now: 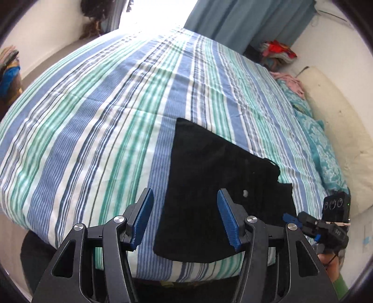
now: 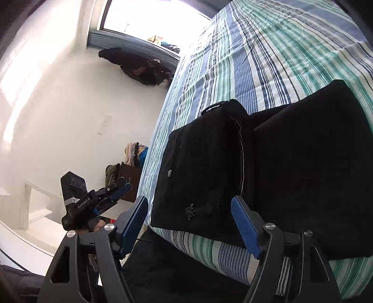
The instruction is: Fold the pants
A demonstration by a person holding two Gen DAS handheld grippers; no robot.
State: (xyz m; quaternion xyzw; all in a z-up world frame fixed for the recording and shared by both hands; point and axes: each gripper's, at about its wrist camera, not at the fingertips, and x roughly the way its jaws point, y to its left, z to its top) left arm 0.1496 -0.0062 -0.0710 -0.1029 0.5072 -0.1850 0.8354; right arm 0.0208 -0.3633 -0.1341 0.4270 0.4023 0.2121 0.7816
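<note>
Black pants (image 1: pixel 209 186) lie folded into a compact stack on the striped bedspread (image 1: pixel 93 128) near the bed's front edge. My left gripper (image 1: pixel 185 219) is open and empty, held just above the stack's near left corner. In the right wrist view the pants (image 2: pixel 233 163) show a zip pocket, a small button and a seam. My right gripper (image 2: pixel 190 229) is open and empty, over the stack's near corner at the bed edge. The right gripper also shows in the left wrist view (image 1: pixel 303 221), and the left gripper in the right wrist view (image 2: pixel 116 188).
The bed (image 2: pixel 268 46) fills most of both views. Teal pillows (image 1: pixel 321 149) and a cream bolster (image 1: pixel 338 130) lie along the right wall, with clothes (image 1: pixel 279 53) piled behind. A curtain (image 1: pixel 244 18) hangs at the back. A brown box (image 2: pixel 130 181) and bags stand on the floor.
</note>
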